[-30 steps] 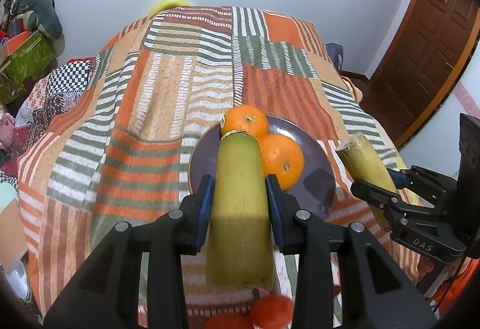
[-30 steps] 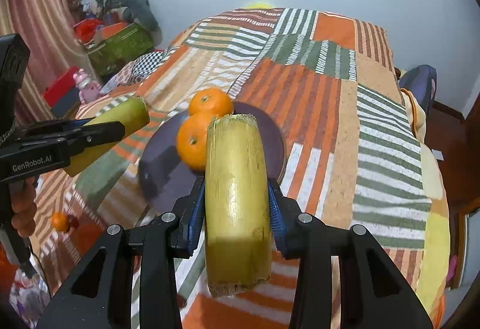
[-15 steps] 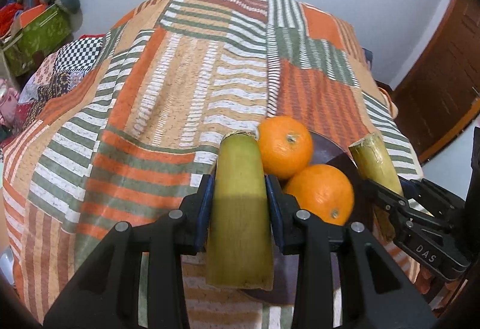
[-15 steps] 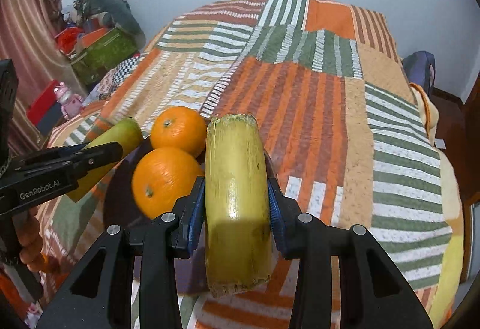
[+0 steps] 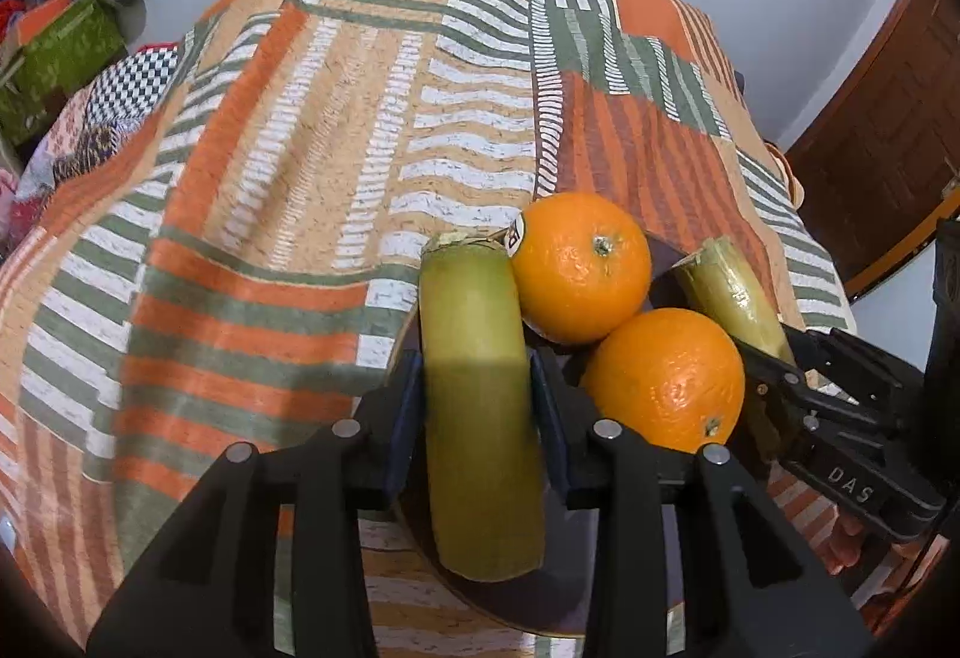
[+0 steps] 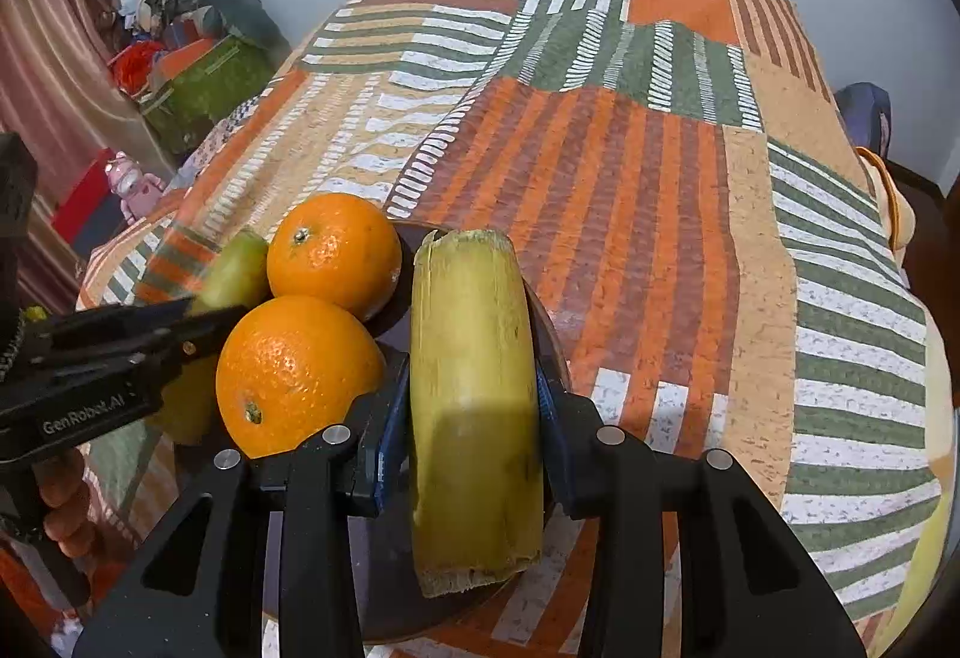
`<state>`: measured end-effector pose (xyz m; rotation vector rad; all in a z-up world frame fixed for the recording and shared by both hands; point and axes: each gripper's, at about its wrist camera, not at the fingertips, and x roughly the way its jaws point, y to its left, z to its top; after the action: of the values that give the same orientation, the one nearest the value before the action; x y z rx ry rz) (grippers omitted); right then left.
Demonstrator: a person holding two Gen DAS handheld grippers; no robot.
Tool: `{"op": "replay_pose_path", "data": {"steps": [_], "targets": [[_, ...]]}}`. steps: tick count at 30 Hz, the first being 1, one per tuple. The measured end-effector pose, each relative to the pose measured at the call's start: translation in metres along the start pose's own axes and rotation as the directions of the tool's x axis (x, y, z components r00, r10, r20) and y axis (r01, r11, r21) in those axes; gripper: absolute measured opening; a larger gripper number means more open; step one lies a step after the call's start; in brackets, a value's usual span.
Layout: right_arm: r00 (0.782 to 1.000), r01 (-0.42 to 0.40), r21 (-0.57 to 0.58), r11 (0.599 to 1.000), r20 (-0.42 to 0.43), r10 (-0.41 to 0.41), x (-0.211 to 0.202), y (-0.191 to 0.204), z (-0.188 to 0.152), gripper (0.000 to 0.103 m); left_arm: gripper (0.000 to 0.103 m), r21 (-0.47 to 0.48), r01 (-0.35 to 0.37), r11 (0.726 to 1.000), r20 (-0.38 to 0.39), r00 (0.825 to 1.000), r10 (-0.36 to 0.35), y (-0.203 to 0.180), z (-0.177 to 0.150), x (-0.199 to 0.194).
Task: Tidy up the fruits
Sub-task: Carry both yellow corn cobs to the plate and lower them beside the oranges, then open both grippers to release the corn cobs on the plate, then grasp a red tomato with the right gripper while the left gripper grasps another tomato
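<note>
- Left tool [image 5: 477,394] clamps a green cane piece [image 5: 477,346]; two oranges [image 5: 579,268] sit just right of it.
- Right tool [image 6: 471,406] grips a yellow cane piece [image 6: 474,388], oranges just left, plate [image 6: 414,238] beneath.

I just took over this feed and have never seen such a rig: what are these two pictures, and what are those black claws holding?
There is no robot arm: a person carries a hand-held gripper in each hand, each with a fisheye camera looking along its fingers. The left camera's picture shows the left hand-held gripper clamped on a green-yellow cane piece. The right camera's picture shows the right hand-held gripper clamped on a yellower cane piece. Each gripper also appears at the edge of the other's view. Below them, two oranges sit on a dark plate on a striped patchwork bedspread.
</note>
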<state>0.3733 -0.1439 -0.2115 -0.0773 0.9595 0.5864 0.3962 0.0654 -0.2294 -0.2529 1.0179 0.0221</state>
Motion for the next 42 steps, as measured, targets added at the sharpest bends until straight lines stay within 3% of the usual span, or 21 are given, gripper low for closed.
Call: {"op": "replay_pose_path", "data": {"steps": [11,22,32,42], "targets": [[0.999,0.04,-0.037,0.999,0.0,-0.04,-0.008,0.009,0.004,0.038,0.036,0.013,0.021,1.0,-0.039,0.999,-0.021,-0.001,-0.006,-0.005],[0.993,0.074,-0.094,0.993,0.096,-0.065,-0.071,0.044,-0.004,0.039,0.039,0.142,-0.013,0.99,0.138,0.99,-0.007,-0.022,-0.019,-0.1],[0.978,0.093,-0.151,0.984,0.198,-0.062,-0.126,0.095,-0.029,0.049,0.047,0.164,-0.034,0.986,0.222,0.975,-0.003,-0.007,-0.06,-0.173],[0.98,0.086,-0.178,0.98,0.191,-0.051,-0.132,0.127,-0.069,0.053,0.053,0.18,-0.036,0.983,0.189,0.982,0.001,0.015,-0.113,-0.191]]}}
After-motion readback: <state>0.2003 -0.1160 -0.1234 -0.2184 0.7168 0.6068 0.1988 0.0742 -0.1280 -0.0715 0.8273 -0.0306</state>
